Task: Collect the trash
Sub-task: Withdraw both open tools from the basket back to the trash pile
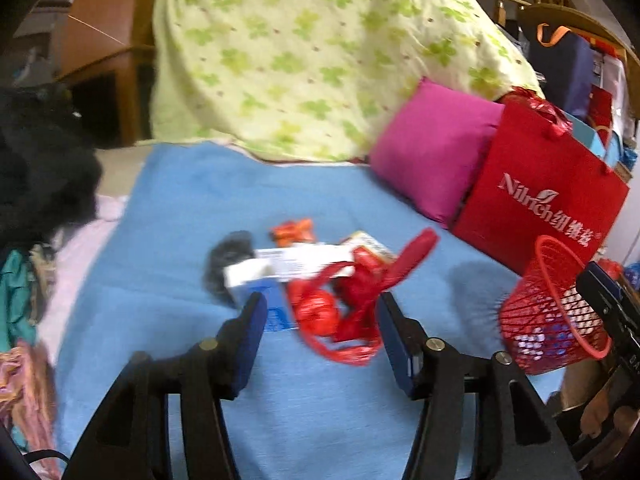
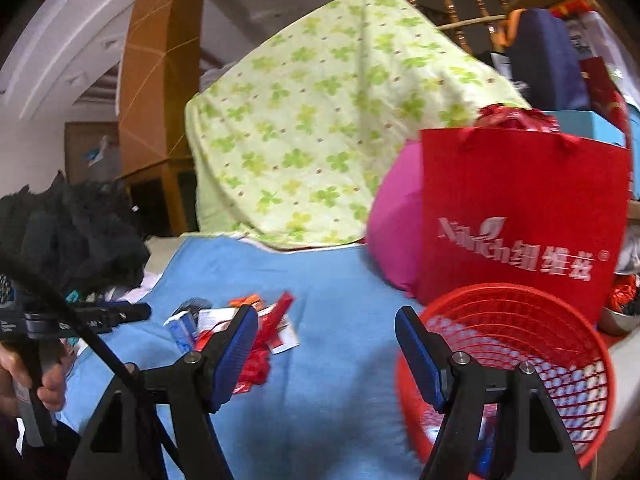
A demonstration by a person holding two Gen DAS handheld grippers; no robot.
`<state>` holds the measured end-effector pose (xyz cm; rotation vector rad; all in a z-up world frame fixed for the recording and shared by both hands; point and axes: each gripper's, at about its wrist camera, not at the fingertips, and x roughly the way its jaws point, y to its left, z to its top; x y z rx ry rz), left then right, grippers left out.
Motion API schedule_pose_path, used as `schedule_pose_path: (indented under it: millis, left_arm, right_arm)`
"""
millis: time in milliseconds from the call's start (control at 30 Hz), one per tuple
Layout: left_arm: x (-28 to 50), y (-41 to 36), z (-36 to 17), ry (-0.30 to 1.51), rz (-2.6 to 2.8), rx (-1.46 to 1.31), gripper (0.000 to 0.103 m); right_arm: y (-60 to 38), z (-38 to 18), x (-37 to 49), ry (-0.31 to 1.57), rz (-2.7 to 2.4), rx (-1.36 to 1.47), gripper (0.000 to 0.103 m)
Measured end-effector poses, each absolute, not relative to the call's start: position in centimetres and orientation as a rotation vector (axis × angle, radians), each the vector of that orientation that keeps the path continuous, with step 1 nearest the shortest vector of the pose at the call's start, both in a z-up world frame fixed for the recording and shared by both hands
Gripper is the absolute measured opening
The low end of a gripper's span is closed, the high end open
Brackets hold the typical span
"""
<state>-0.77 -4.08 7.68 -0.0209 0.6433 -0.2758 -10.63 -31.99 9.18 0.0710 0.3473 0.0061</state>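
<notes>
A small pile of trash lies on the blue blanket [image 1: 192, 200]: a crumpled red plastic wrapper [image 1: 340, 312], a white and blue box [image 1: 256, 280], an orange wrapper [image 1: 292, 232] and a long red strip [image 1: 412, 256]. My left gripper [image 1: 320, 312] is open just in front of the pile, and the red wrapper shows between its fingertips without being pressed. To the right a red mesh basket [image 1: 532, 320] leans tilted. My right gripper [image 2: 324, 320] is open and holds nothing, with the basket [image 2: 500, 292] beside its right finger and the trash pile [image 2: 260, 320] behind its left finger.
A red paper bag [image 1: 536, 200] and a pink cushion [image 1: 432, 152] stand behind the basket. A green-patterned quilt [image 1: 300, 60] rises at the back. Black fluffy cloth [image 1: 40, 160] and other clothes lie at the left. A hand [image 2: 24, 380] holds the left gripper's handle.
</notes>
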Motion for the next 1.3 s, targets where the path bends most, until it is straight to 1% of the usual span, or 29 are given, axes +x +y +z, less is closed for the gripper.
schedule_pose_path:
  millis: [133,533,900,1100,1300]
  left_arm:
    - [-1.2,-2.6,6.6,0.635,-0.232,-0.013,0.066]
    - [-0.5,0.1,1.9,0.691,-0.161,-0.045,0.066]
    - [0.7,1.2,-2.2,0.734,-0.125,-0.054,0.066]
    - [1.6,1.8,-3.1,0.743,-0.122,-0.079,0.066]
    - [2.8,1.8,-3.8,0.769,-0.131,-0.091,0.066]
  right_arm:
    - [-29.6,8.1,-9.0,0.395,0.035,0.039,0.075]
    - [-23.5,4.2,-5.0,0.561,0.089,-0.11,0.075]
    - [-21.4,2.0,-4.1,0.626,0.101,-0.192,0.075]
    - [-21.1,1.3,-3.3,0.662,0.109,-0.179,0.075]
    - [-22.6,1.1,-1.7,0.709,0.136,-0.064,0.075]
